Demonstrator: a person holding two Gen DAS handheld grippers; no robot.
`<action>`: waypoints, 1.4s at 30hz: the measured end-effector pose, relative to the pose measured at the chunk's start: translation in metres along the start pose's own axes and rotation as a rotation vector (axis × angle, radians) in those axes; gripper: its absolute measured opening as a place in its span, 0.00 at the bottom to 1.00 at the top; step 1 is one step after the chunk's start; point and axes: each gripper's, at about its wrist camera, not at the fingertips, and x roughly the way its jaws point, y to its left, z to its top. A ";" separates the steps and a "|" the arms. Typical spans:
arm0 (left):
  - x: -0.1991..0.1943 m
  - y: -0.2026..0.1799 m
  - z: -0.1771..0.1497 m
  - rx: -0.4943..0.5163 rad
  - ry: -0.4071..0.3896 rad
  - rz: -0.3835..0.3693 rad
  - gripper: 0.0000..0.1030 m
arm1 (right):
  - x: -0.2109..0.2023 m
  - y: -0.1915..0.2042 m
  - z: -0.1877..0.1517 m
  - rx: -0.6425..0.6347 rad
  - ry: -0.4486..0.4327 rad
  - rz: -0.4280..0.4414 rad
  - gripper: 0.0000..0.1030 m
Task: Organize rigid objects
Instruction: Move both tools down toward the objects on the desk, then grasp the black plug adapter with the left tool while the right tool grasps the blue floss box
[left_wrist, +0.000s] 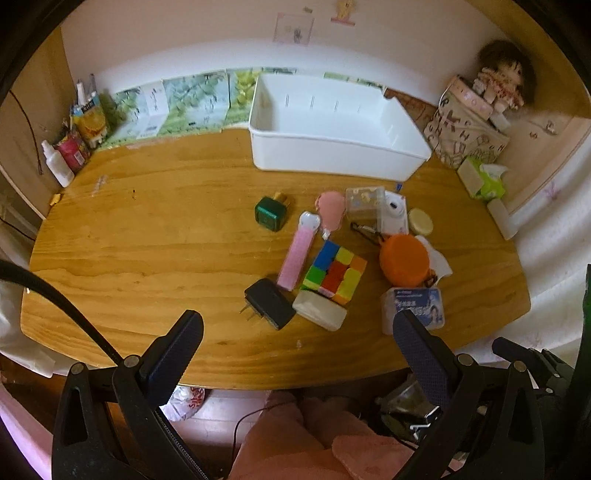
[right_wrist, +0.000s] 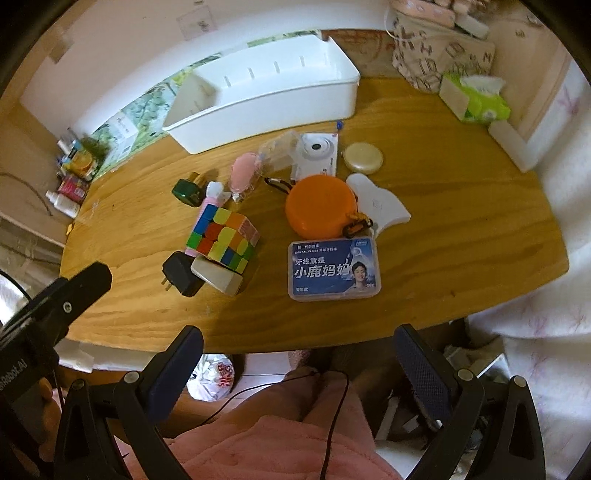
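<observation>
- The wooden table (left_wrist: 147, 236) fills most of the room in front of me, and all the small things lie on its right half.
- The white bin (left_wrist: 332, 155) stands at the far edge of the table, near the wall, with nothing inside that I can see.
- The left gripper (left_wrist: 299, 332) hangs over the near edge of the table, its fingers spread wide and holding nothing.
- The right gripper (right_wrist: 299, 343) is also at the near edge, released, with nothing between its fingers.
- The orange round case (right_wrist: 320, 206) lies in the middle of the group, partly on a white flat piece (right_wrist: 384, 206).
- The blue floss box (right_wrist: 334, 269) lies just in front of the orange case, nearest to the right gripper.
- The colour cube (left_wrist: 334, 271) sits left of the orange case, touching a pink long box (left_wrist: 297, 254) and a white bar (left_wrist: 319, 310).
- The white camera (right_wrist: 317, 151) lies near the bin, with a clear plastic box (right_wrist: 280, 149) just beside it.
- The black plug adapter (left_wrist: 269, 302) lies beside the white bar, its pins pointing left.
- The green bottle (left_wrist: 271, 212) lies apart from the group, on the left.
- The small round tin (right_wrist: 364, 157) lies to the right of the camera.
</observation>
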 end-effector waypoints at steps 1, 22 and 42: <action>0.003 0.002 0.001 0.002 0.011 0.000 0.99 | 0.003 0.000 0.001 0.013 0.004 0.000 1.00; 0.094 0.062 0.016 -0.265 0.414 -0.062 0.98 | 0.072 -0.028 0.028 0.247 0.232 0.000 1.00; 0.162 0.108 0.019 -0.663 0.642 -0.016 0.96 | 0.150 -0.047 0.088 0.222 0.475 -0.002 1.00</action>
